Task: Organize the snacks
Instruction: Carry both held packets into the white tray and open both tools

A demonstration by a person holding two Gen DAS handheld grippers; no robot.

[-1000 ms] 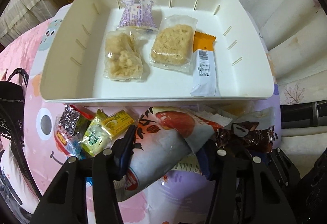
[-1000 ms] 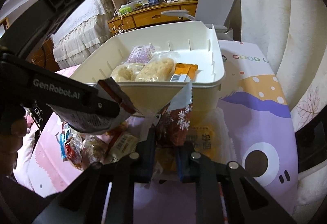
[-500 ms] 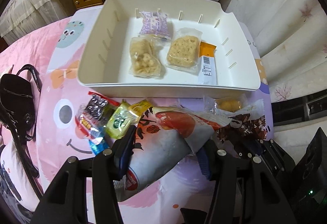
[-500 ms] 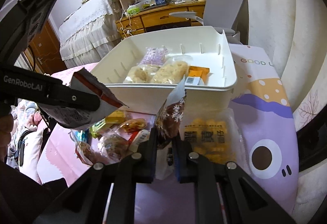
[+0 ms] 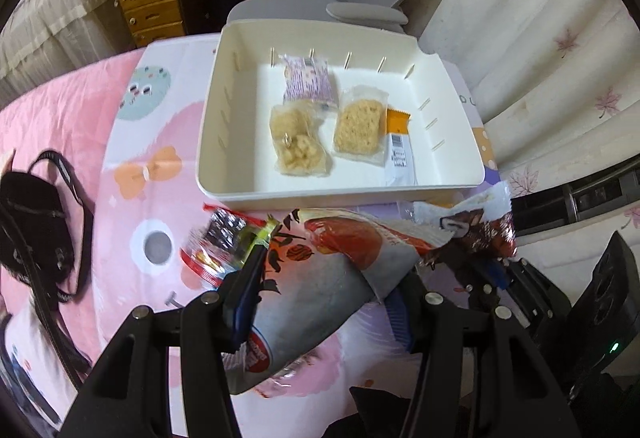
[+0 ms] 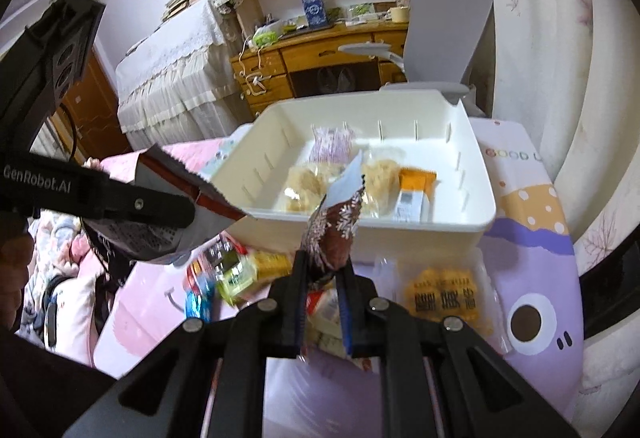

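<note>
1. Snacks already in the white tray (image 5: 448, 86): a purple-patterned packet (image 5: 307, 82) at the back, two clear packs of pale crisps or cakes (image 5: 298, 142) (image 5: 358, 126) in the middle, and an orange-and-white bar (image 5: 398, 146) beside them on the right
2. My left gripper (image 5: 320, 298) is clamped on a large grey-and-red snack bag (image 5: 320, 278), held up in front of the tray's near wall
3. My right gripper (image 6: 323, 278) is squeezed tight on a small brown wrapped snack (image 6: 334, 234), which stands up between my fingers, short of the tray
4. Left on the bedspread (image 5: 132, 166), by my judgement: a loose heap of small packets (image 6: 228, 278) near the tray's front left, and a clear bag of yellow pieces (image 6: 440, 294) at its front right; so I am partway through
5. Tray's left half and front strip are bare, which gives room for both items
6. Near wall must be cleared before I lower anything; my two grippers are close together, so the big bag could brush the small one
7. Chair (image 6: 448, 22) stands just behind the tray, curtain (image 5: 540, 38) along its right
</note>
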